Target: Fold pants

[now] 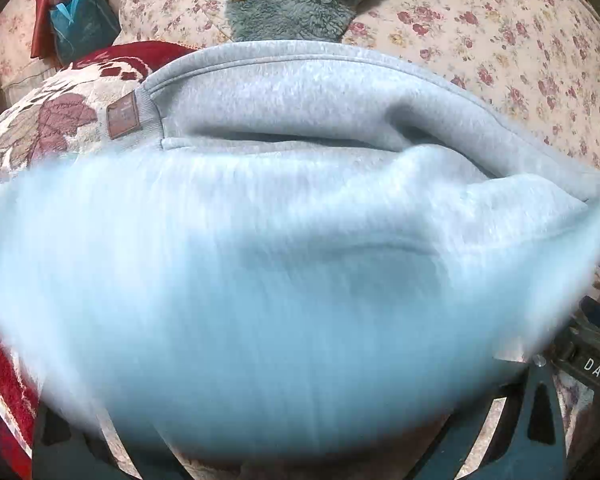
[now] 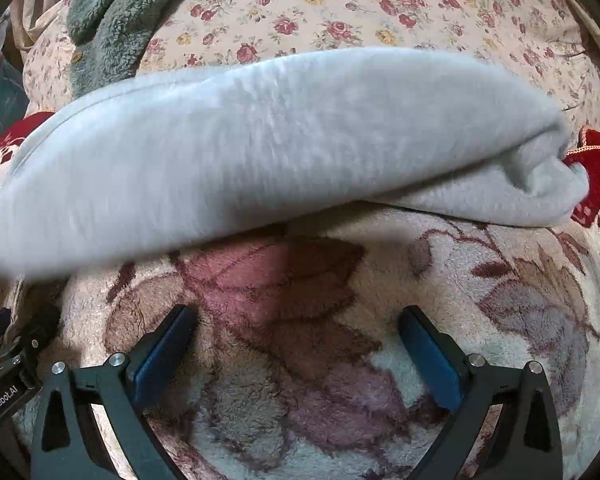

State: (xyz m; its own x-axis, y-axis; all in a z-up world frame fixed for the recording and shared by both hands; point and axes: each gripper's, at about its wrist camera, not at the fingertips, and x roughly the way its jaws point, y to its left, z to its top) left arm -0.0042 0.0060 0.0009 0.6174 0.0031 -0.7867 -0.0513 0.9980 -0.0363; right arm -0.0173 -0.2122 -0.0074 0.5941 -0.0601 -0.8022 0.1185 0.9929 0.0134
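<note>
In the left wrist view the grey pants [image 1: 300, 128] lie bunched on the floral blanket [image 1: 52, 120]; blurred cloth hides the left gripper, so its state cannot be told (the loose layer could slide unfolded). In the right wrist view the right gripper [image 2: 298, 330] gapes wide, empty, near the pants' edge.

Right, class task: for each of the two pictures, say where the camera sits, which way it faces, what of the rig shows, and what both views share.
Left wrist view: sits on the left gripper, facing forward over grey pants whose blurred cloth hides its jaws; only dark frame parts show at the bottom.
Right wrist view: sits on the right gripper, facing forward over a leaf-pattern blanket toward the pants; jaws wide apart, empty.
Shared: pants, grey-green fleece garment, floral sheet.
</note>
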